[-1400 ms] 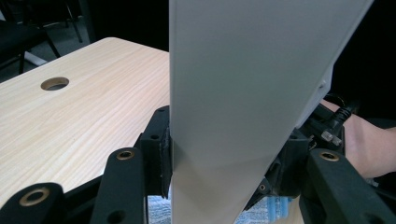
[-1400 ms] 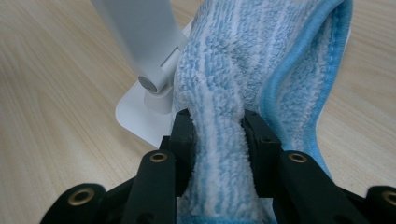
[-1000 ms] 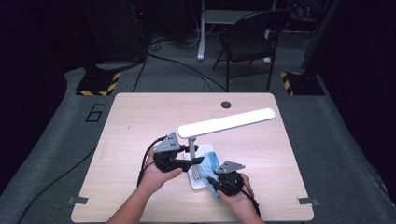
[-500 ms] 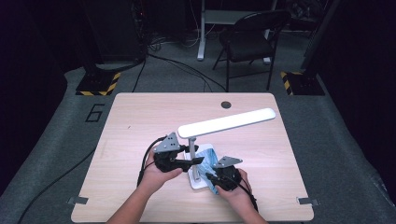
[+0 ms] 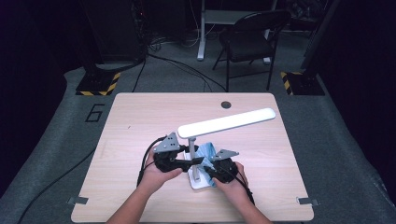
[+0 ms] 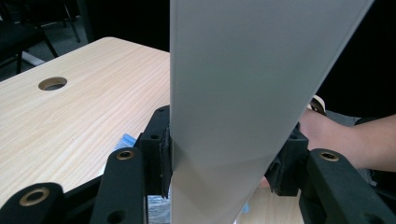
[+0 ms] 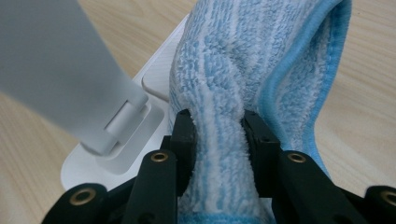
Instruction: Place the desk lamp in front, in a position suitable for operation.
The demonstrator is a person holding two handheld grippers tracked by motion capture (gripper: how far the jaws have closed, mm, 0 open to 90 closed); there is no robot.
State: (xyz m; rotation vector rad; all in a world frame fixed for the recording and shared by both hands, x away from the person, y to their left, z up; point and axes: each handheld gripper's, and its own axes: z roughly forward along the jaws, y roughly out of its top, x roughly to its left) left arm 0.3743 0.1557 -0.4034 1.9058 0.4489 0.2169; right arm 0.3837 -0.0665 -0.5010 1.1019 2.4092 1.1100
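I am working from left to right across the table [image 5: 140,121]: my left gripper [image 5: 180,161] is clamping the upright stem [image 6: 233,116] of the white desk lamp [image 5: 226,123], its pads pressing on both sides of that flat arm in the left gripper view, so I am bracing the lamp in place near the front edge of the table. The lamp's long head is reaching out above the board toward the right, and its flat base [image 7: 154,88] is sitting on the wood between my two hands. On the right, my right gripper [image 5: 212,171] is clenching a bunched blue-and-white cloth [image 7: 243,70], which is lying against the base just beside the stem's hinge. I am judging the wiping to be under way: the cloth is working the base, while the stem and the long head seem to be awaiting their turn.
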